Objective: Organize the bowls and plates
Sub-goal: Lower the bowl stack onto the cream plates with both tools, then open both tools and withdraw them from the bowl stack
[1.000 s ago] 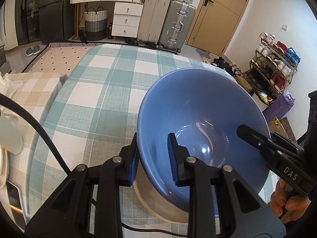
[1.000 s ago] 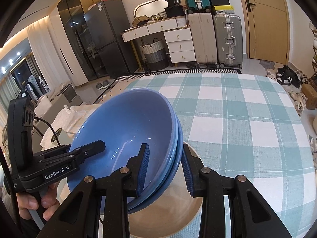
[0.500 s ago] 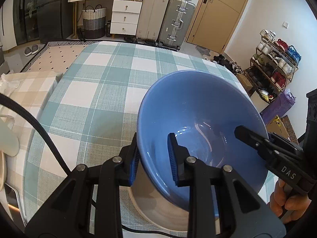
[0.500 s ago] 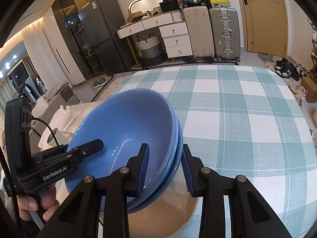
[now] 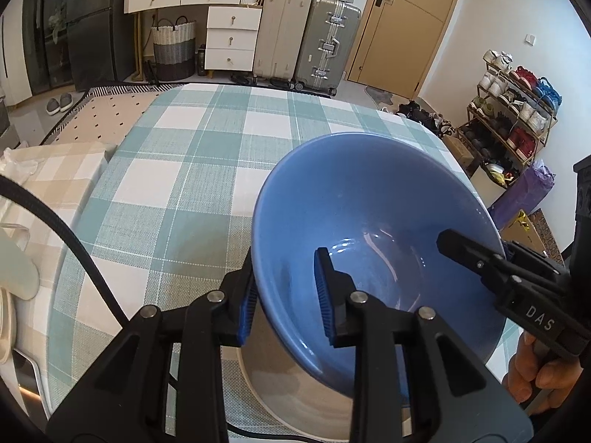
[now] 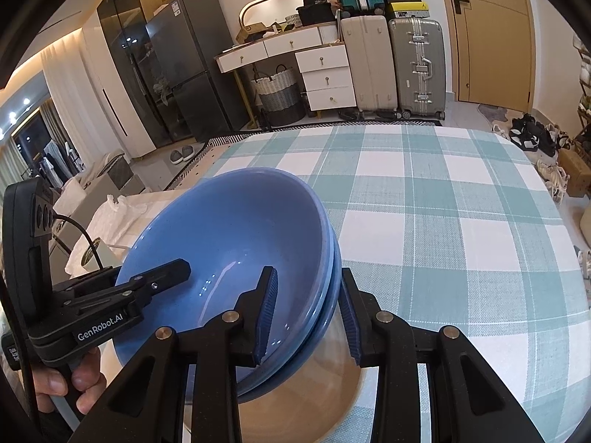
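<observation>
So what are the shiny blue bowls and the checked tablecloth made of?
The blue bowls look like glazed ceramic: smooth, glossy, with bright light reflections inside. The green-and-white checked tablecloth looks like woven fabric, matte with a visible weave, though it could be woven vinyl.

Right gripper [image 6: 306, 313] clamps rim of stacked blue bowls [image 6: 229, 258] over plate [image 6: 314, 398].

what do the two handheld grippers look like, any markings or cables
Both are matte black with blue ribbed pads and silver pivot screws. The left gripper reads "GenRobot.AI" and trails a black cable; the right gripper reads "DAS". No sleeves visible.
</observation>
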Demonstrator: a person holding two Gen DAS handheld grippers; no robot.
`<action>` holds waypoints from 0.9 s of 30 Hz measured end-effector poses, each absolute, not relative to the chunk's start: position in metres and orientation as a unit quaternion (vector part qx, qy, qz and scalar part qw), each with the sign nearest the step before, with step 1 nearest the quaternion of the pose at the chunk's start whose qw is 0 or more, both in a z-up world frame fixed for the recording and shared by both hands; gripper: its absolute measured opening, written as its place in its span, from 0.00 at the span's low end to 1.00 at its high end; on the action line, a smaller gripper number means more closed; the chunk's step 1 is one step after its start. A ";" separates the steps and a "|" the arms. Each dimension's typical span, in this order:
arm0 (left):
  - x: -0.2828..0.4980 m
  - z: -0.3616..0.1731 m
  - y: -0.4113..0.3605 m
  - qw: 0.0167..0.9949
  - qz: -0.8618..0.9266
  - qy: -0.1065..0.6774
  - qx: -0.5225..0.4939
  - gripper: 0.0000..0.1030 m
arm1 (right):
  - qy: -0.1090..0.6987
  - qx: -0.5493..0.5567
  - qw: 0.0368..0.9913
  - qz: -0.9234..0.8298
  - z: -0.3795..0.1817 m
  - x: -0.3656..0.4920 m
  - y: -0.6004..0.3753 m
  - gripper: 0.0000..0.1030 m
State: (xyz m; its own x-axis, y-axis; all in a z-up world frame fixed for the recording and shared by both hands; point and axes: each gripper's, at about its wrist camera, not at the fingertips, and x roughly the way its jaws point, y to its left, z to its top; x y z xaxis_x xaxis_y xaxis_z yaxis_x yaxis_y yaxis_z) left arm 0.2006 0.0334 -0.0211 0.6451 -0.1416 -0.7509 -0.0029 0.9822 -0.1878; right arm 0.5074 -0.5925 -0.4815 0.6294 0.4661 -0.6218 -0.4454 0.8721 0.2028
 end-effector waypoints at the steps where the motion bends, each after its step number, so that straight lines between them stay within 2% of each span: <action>1: 0.198 -0.021 0.033 0.903 -0.038 0.419 -0.084 0.26 | 0.349 0.015 0.903 0.252 -0.481 0.508 -0.592 0.33; 5: 0.198 -0.020 0.028 0.905 -0.037 0.417 -0.078 0.28 | 0.348 0.008 0.903 0.252 -0.481 0.506 -0.592 0.33; 7: 0.197 -0.020 0.028 0.905 -0.038 0.417 -0.077 0.34 | 0.347 0.009 0.902 0.255 -0.481 0.506 -0.592 0.36; 8: 0.196 -0.021 0.028 0.904 -0.044 0.417 -0.079 0.36 | 0.346 0.008 0.903 0.256 -0.481 0.506 -0.593 0.43; 10: 0.192 -0.020 0.029 0.905 -0.051 0.414 -0.081 0.46 | 0.339 0.000 0.907 0.251 -0.479 0.503 -0.595 0.50; 11: 0.190 -0.020 0.028 0.906 -0.053 0.411 -0.079 0.48 | 0.335 -0.003 0.908 0.252 -0.478 0.501 -0.595 0.51; 12: 0.187 -0.019 0.028 0.908 -0.056 0.407 -0.077 0.56 | 0.334 -0.007 0.908 0.253 -0.478 0.500 -0.596 0.52; 13: 0.184 -0.018 0.027 0.910 -0.058 0.404 -0.074 0.64 | 0.332 -0.011 0.909 0.252 -0.477 0.498 -0.597 0.58; 14: 0.180 -0.016 0.027 0.913 -0.060 0.398 -0.071 0.69 | 0.326 -0.013 0.911 0.253 -0.476 0.496 -0.598 0.68; 15: 0.176 -0.015 0.027 0.916 -0.062 0.392 -0.067 0.74 | 0.323 -0.013 0.911 0.256 -0.476 0.494 -0.600 0.73; 17: 0.168 -0.011 0.026 0.922 -0.064 0.379 -0.057 0.74 | 0.312 -0.009 0.912 0.267 -0.474 0.488 -0.603 0.87; 20: 0.155 -0.004 0.026 0.927 -0.071 0.365 -0.048 0.78 | 0.289 -0.011 0.916 0.276 -0.468 0.477 -0.608 0.99; 27: 0.121 0.013 0.033 0.940 -0.074 0.330 -0.046 0.81 | 0.239 -0.038 0.925 0.294 -0.456 0.448 -0.612 0.99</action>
State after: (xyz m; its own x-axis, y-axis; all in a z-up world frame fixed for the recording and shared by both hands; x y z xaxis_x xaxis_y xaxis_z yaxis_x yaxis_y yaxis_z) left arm 0.1206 0.0329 0.0134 0.7717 -0.1697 -0.6129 0.1094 0.9848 -0.1350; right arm 0.4475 -0.6123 -0.4560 0.7131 0.5255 -0.4640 -0.5614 0.8245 0.0710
